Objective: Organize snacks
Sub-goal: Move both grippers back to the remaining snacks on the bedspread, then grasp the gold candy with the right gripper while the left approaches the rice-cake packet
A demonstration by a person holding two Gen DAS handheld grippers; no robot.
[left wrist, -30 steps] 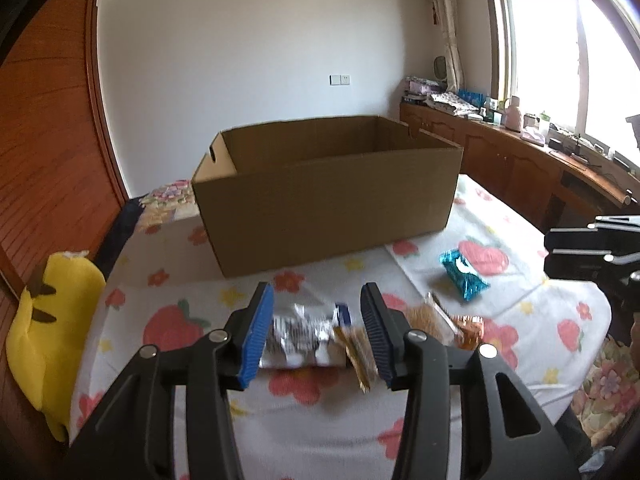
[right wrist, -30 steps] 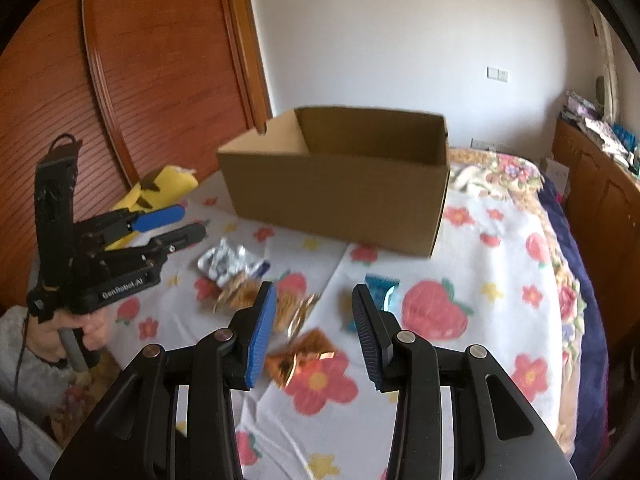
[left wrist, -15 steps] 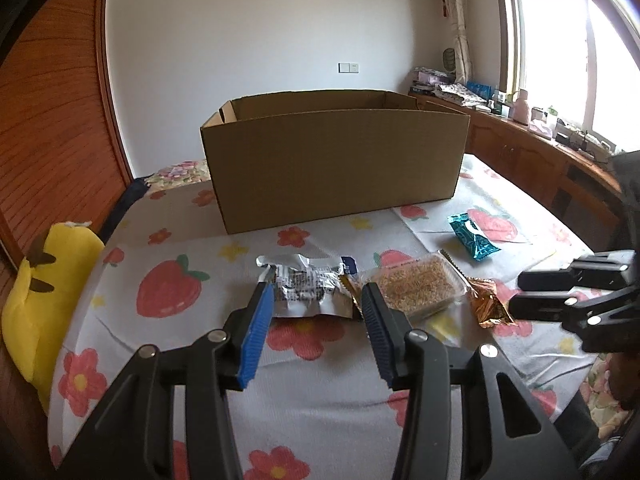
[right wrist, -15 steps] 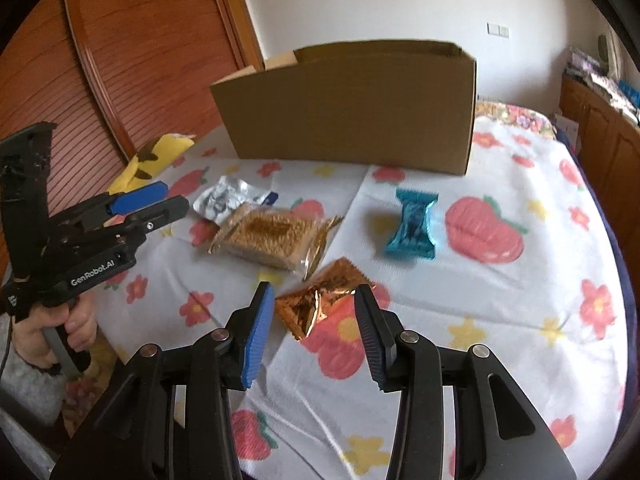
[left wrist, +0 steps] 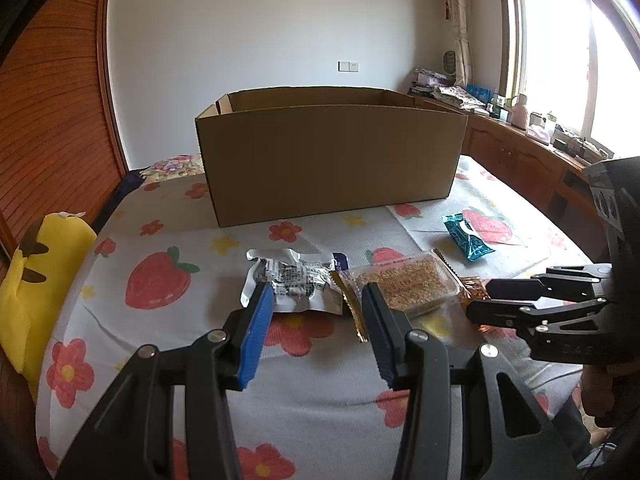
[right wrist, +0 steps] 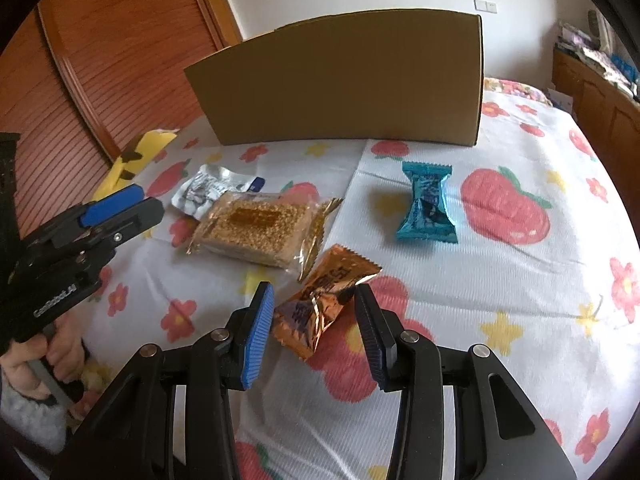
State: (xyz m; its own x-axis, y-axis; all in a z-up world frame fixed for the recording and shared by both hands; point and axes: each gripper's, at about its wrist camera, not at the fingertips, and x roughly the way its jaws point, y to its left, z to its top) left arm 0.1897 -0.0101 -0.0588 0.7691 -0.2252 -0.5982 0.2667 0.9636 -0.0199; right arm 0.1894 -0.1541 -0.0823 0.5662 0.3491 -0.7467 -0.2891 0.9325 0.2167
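An open cardboard box point(left wrist: 332, 160) point(right wrist: 340, 80) stands at the back of the flowered cloth. In front of it lie a silver packet point(left wrist: 296, 284) point(right wrist: 204, 192), a sesame bar in clear wrap point(left wrist: 404, 284) point(right wrist: 256, 228), a teal candy point(left wrist: 468, 240) point(right wrist: 428, 208) and an orange foil packet point(right wrist: 324, 300). My left gripper point(left wrist: 318, 312) is low over the cloth and open, with the silver packet's near edge between its fingers. My right gripper point(right wrist: 314, 316) is open astride the orange packet, its pads close to the foil. Each gripper shows in the other's view: the right point(left wrist: 480, 300), the left point(right wrist: 148, 204).
A yellow plush toy point(left wrist: 40, 272) point(right wrist: 132, 156) lies at the cloth's left edge. A wooden slatted door point(right wrist: 100, 60) is on the left. Wooden cabinets point(left wrist: 520, 152) with clutter run under the window on the right. A hand point(right wrist: 40, 356) grips the left tool's handle.
Both grippers have sunk toward the cloth. The right one dropped more and now straddles the orange packet. The left one has closed in on the silver packet.
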